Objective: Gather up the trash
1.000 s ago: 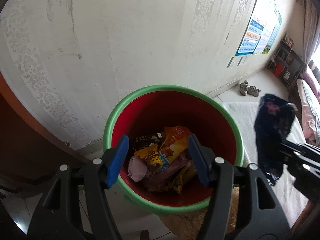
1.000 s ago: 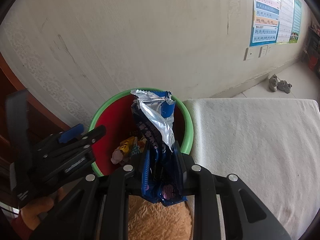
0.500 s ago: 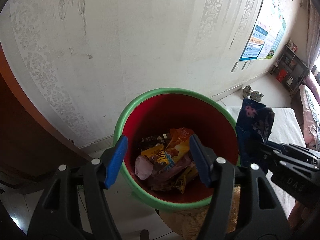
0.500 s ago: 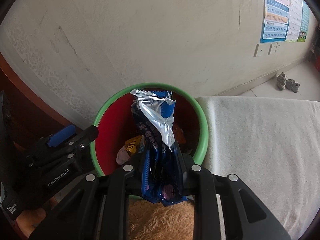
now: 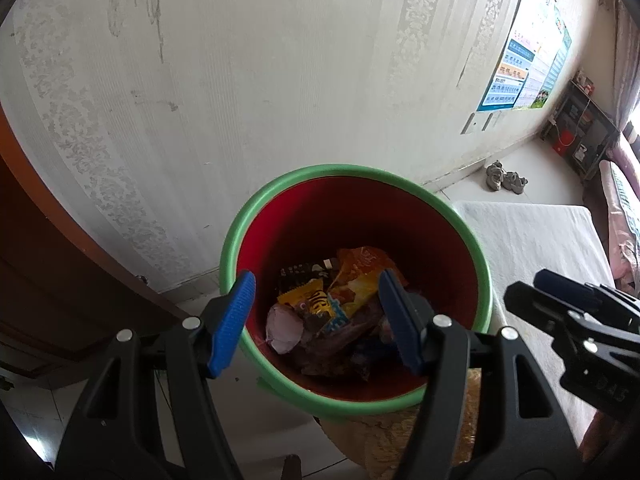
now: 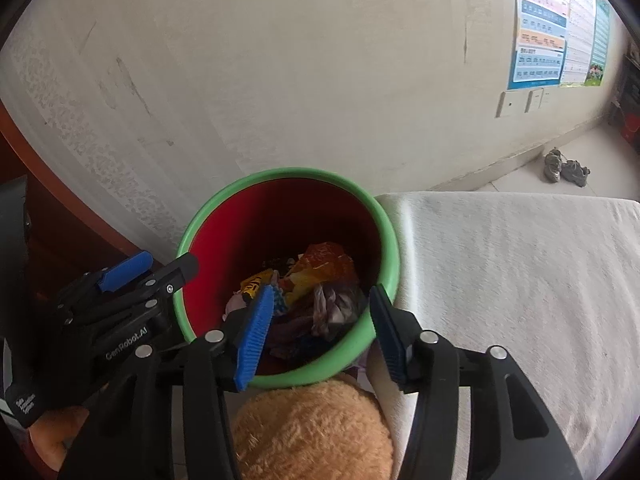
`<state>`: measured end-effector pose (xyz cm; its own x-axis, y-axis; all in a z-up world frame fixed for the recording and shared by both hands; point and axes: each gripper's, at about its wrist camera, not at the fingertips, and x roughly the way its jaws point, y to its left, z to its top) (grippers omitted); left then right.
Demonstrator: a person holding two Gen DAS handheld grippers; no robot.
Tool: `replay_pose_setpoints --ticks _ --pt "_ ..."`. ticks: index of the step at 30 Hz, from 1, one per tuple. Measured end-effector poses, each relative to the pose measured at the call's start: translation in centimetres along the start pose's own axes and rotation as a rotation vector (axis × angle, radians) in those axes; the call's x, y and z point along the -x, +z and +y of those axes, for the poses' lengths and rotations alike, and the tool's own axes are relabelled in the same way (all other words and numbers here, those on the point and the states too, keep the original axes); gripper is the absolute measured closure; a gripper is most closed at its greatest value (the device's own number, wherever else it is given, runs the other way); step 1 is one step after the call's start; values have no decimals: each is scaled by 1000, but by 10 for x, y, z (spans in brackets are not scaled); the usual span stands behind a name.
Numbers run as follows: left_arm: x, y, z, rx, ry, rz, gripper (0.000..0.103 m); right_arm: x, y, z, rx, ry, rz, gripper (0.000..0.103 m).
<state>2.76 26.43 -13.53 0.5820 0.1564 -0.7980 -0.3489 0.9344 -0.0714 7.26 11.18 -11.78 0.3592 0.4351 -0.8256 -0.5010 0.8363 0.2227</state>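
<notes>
The right gripper (image 6: 320, 328) hangs with its ribbed blue pads apart and nothing between them, directly over the near rim of the bin (image 6: 387, 240). The left gripper (image 5: 316, 320) is likewise spread wide and empty above the same opening. The trash (image 6: 312, 292) lies below both, a loose heap of crinkled foil and glossy plastic wrappers with no single long axis, at the bottom of the round, smooth, red-walled, green-rimmed bin. Neither gripper looks clearly nearer. A fuzzy tan plush (image 6: 316, 432) sits just beside the bin, touching the white padded surface (image 6: 512, 280).
</notes>
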Motion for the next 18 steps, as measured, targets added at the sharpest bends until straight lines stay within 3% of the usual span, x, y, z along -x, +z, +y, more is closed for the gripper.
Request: replay_pose_setpoints --ticks 8,11,18 --pt "3 1 -11 -25 -8 -3 34 24 -21 -20 -30 -32 -21 40" --pt "7 0 -19 -43 -14 -9 30 36 -33 -34 -55 -49 -32 30" --pt "25 -3 -50 -93 -37 -32 25 64 -55 -72 -110 -87 -82 25"
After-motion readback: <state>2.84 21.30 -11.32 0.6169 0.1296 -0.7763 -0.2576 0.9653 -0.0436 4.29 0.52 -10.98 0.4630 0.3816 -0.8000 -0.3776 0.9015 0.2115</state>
